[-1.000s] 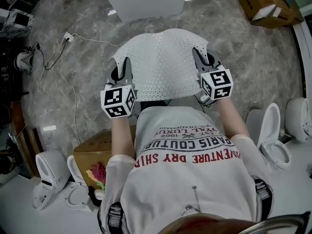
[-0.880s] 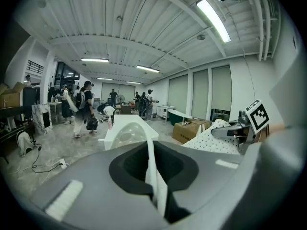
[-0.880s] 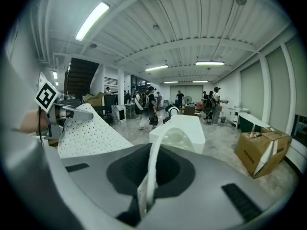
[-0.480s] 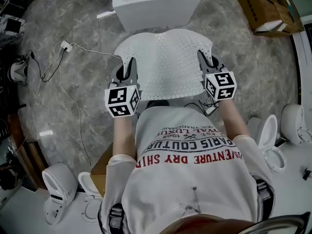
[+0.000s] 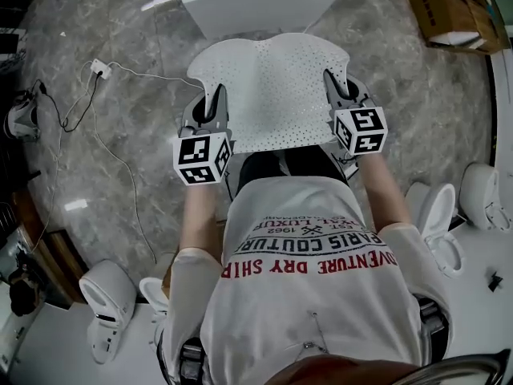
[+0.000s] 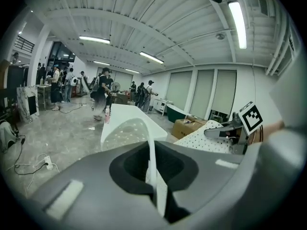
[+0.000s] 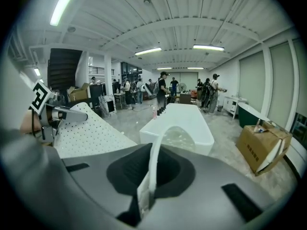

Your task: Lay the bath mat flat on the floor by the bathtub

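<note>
Two claws carry one white perforated bath mat [image 5: 268, 87], spread out between them: left claw [image 5: 215, 104] clamped shut on its left edge, right claw [image 5: 334, 85] clamped shut on its right edge, with a thin fold of mat pinched in each pair of jaws. White bathtub [image 5: 264, 2] stands straight ahead of both claws, just past the mat's far edge. White cable [image 5: 120, 147] trails over the grey marble floor [image 5: 401, 103] left of the left claw; cardboard box [image 5: 453, 10] sits well right of the right claw.
</note>
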{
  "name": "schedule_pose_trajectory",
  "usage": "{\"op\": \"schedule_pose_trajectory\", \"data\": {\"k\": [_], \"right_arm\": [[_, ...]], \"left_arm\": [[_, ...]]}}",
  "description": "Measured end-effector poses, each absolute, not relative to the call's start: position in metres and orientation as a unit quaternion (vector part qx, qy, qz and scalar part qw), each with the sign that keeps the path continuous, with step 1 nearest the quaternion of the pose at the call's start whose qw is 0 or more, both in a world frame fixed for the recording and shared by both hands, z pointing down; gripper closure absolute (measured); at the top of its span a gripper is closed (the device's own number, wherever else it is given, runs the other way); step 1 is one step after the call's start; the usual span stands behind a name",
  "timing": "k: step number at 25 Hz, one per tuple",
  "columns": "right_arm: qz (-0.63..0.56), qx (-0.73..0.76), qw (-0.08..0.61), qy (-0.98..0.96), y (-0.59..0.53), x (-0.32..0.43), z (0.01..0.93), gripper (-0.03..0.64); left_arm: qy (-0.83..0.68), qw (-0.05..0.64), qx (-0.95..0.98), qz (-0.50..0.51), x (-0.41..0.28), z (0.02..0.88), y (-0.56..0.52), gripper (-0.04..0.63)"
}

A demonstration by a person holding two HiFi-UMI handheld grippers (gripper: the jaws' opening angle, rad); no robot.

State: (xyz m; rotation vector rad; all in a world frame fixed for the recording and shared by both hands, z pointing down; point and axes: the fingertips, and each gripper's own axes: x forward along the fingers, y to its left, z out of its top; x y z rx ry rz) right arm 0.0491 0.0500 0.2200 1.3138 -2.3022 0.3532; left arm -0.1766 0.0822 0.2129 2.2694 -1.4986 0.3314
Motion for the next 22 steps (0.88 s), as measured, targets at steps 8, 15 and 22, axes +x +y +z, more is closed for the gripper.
{"op": "schedule_pose_trajectory", "data": {"k": [8,15,22], "right_arm": [[0.159,0.455,0.262,-0.836,-0.015,0.075,0.301,0.603],[0.150,0.410,0.304,-0.847,-0.069,0.096,0.394,0.603],[0.150,0.410,0.330,-0.837,-0.115,0.117,0.493,0.603]], "left_arm": [[-0.553,0.206,0.790,0.164,-0.175,0.287,0.024,0.577],[-0.563,0.227,0.769,0.202,-0.161,0.383,-0.022,0.577],[-0.560,0.232,0.766,0.215,-0.154,0.485,-0.062,0.577]]}}
